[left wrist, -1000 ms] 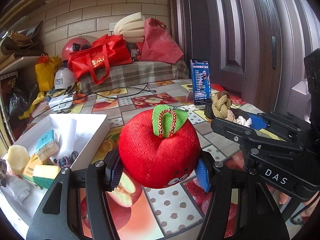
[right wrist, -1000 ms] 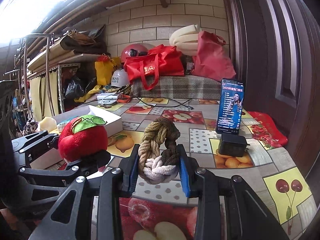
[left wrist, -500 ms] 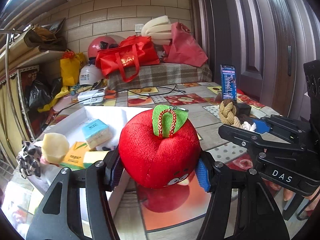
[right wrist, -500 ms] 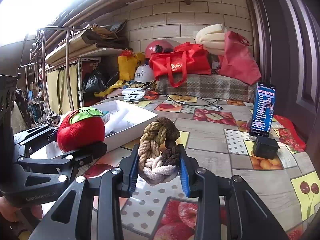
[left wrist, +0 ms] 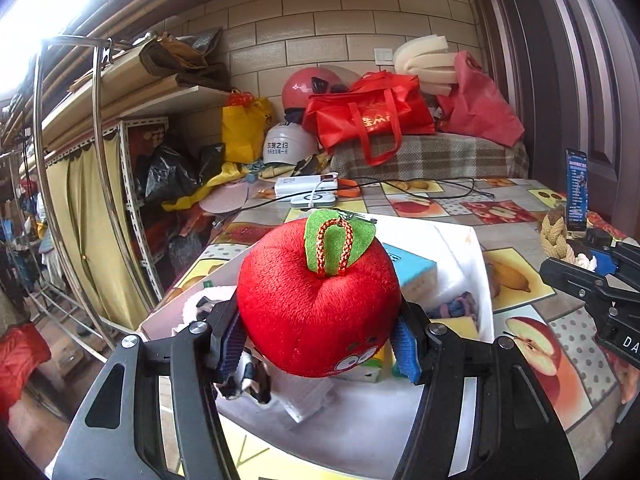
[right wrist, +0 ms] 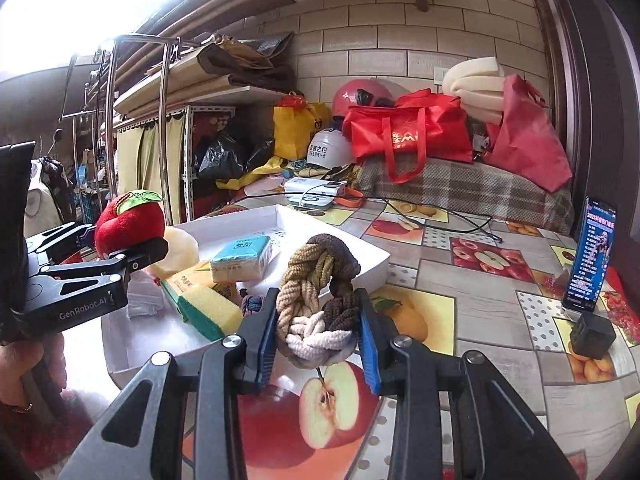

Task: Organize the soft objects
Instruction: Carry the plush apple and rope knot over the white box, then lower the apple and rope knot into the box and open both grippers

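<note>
Left gripper [left wrist: 318,346] closed on the plush apple [left wrist: 320,300], blue pads pressed into its flanks low on the body; the pile dents slightly there, so the stuffing gives. Apple hangs above the near left corner of the white tray [right wrist: 320,222], not yet set down. Judged light, squashy, fuzzy enough not to slip; a grip across the widest part suits it, the gold loop on its green leaf being too small for the jaws. Tray sits toward the table's left edge and already carries a pale foam block [right wrist: 180,248], a yellow-green sponge [right wrist: 208,310], a teal tissue pack [right wrist: 240,258] and a small knotted hair tie [right wrist: 252,304]. Right of that, the right gripper [right wrist: 318,340] has its jaws narrowed onto a braided rope toy [right wrist: 316,300], pinching the cream and brown lower coils, held just off the tray's near right corner above the fruit-print tablecloth [right wrist: 460,288]. Rope judged light and limp yet firm within the braid; the thick knotted bottom gives the best purchase, loose upper loops would sag. Far right edge: a phone [right wrist: 592,256] propped upright on a black stand, well apart from both toys. Both items look ready for lowering into the tray.
</note>
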A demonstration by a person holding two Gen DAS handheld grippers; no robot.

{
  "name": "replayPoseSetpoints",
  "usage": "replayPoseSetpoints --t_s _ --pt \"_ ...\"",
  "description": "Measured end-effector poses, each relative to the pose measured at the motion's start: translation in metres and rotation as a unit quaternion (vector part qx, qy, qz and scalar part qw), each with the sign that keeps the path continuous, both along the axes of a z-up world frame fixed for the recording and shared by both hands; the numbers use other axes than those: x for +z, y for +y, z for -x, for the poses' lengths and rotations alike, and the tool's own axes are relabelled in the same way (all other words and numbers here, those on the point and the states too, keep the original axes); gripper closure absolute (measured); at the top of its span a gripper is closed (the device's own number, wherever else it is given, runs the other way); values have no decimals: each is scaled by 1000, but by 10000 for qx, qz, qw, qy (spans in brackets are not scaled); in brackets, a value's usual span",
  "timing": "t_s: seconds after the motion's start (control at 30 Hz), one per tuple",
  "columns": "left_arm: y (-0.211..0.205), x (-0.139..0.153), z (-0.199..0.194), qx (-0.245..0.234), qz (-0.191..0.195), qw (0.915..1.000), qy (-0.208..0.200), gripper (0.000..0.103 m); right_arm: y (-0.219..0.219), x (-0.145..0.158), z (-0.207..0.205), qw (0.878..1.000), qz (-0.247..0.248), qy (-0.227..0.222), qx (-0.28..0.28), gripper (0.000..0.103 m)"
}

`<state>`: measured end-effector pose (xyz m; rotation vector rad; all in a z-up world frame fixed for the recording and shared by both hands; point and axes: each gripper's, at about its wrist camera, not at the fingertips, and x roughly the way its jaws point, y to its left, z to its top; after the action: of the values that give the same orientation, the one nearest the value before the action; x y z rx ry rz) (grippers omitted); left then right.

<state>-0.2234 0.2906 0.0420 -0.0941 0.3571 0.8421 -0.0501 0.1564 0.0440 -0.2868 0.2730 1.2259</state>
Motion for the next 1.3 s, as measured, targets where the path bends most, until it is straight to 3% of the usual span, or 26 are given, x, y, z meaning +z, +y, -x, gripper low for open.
replayPoseSetpoints --t_s 0.23,0.57,0.8,0.93,1.0,1.03,1.1,1.13,1.17,1.23,1.3 --pt "34 -1 -2 325 157 9993 -137 41 33 0 2 10000 54 33 3 67" --pt "57 1 -7 264 392 9982 -362 40 77 0 12 9992 273 -182 212 66" --pt "58 4 -8 272 317 9983 -412 37 90 -2 11 9986 431 -144 269 65" --pt "55 5 -7 445 185 9979 -424 32 89 -1 9 9990 373 -142 219 55" --pt "54 5 -6 487 149 9977 -444 30 88 -1 9 9991 352 -144 186 44" --pt "54 5 -5 518 131 9975 -462 23 88 -1 8 9992 346 -139 176 40" --pt "53 5 -3 531 126 9973 -496 6 88 -1 7 9992 340 -111 166 18" --pt "53 5 -3 536 123 9972 -500 0 88 0 5 9993 335 -96 167 16" --pt "53 5 -3 535 119 9972 -506 0 88 0 5 9993 335 -83 169 15" --pt "52 5 -3 541 85 9971 -519 0 88 -1 5 9992 340 -85 173 2" --pt "50 5 -2 546 52 9970 -540 0 88 -1 5 9992 341 -111 172 0"
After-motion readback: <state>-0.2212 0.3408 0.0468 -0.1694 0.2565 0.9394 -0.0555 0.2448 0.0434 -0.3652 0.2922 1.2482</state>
